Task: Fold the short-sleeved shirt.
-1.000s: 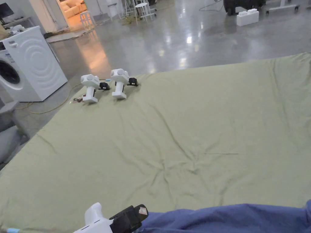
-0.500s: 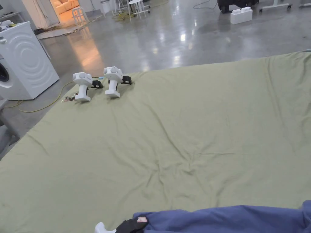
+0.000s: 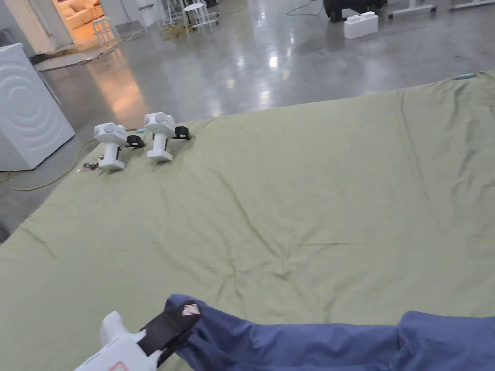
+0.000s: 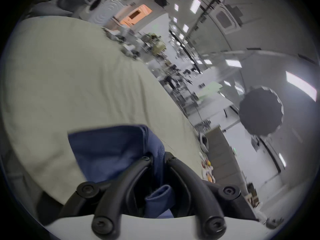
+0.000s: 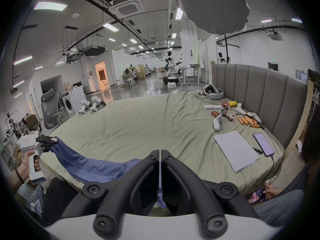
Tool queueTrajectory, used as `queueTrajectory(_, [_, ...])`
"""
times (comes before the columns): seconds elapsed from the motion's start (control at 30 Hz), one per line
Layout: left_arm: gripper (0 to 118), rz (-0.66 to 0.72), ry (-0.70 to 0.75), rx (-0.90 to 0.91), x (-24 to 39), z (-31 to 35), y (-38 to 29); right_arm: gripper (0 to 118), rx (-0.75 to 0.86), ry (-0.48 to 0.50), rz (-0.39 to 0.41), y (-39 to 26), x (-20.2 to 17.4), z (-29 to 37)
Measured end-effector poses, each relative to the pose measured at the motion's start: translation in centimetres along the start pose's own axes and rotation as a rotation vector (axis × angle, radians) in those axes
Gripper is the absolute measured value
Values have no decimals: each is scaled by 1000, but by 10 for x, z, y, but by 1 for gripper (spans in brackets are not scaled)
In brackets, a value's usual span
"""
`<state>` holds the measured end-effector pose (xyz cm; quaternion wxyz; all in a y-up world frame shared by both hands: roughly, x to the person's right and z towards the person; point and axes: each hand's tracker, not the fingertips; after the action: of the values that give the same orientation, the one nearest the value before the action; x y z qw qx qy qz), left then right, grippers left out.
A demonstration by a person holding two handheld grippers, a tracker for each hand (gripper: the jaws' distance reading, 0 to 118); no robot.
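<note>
at the bed's (image 3: 314, 193) far left corner two spare white handheld grippers (image 3: 135, 140) stand upright side by side on the green sheet, with a white washing machine (image 3: 24, 125) on the floor beyond that corner. along the bed's near edge lies the blue short-sleeved shirt (image 3: 299, 343), stretched sideways between the two claws. the left claw (image 4: 156, 159) pinches the shirt's left end, cloth bunched between its jaws and lifted a little off the sheet; in the right gripper view a hand (image 5: 28, 162) holds that tool at the near left corner. the right claw (image 5: 159, 152) is pressed nearly together on a thin fold of the blue cloth. toward the right edge, by the grey headboard (image 5: 256, 94), lie a white notebook (image 5: 235, 150) and a phone (image 5: 264, 144).
</note>
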<state>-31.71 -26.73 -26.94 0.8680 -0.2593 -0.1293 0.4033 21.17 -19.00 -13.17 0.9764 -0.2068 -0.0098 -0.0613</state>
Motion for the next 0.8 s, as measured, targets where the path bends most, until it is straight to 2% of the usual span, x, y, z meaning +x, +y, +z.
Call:
queueTrajectory(0.2, [14, -178, -109, -258, 76, -96, -96, 4, -9, -17, 9, -5, 3, 8])
queueTrajectory(0.27, [14, -214, -90, -332, 82, -126, -125, 4, -12, -29, 4, -8, 7, 14])
queueTrajectory(0.4, [14, -354, 56, -415, 90, -167, -173, 4, -23, -74, -14, -18, 20, 26])
queueTrajectory(0.43, [21, -359, 50, -434, 86, -169, -178, 4, -30, -85, -27, -21, 25, 28])
queueTrajectory(0.47, [39, -346, 36, -443, 84, -170, -181, 4, -36, -96, -41, -24, 30, 29])
queueTrajectory(0.5, [68, -328, 8, -477, 85, -168, -181, 4, -49, -104, -58, -27, 35, 29])
queueTrajectory(0.53, [92, -316, -33, -495, 85, -162, -179, 4, -58, -112, -76, -29, 38, 29])
queueTrajectory(0.67, [94, -380, -41, -358, 96, -117, -151, 4, -68, -114, -123, -33, 50, 28])
queueTrajectory(0.73, [93, -329, 3, -258, 86, -96, -130, 4, -65, -115, -129, -33, 53, 28])
queueTrajectory(0.8, [87, -211, -2, -202, 72, -89, -112, 4, -69, -108, -136, -34, 54, 26])
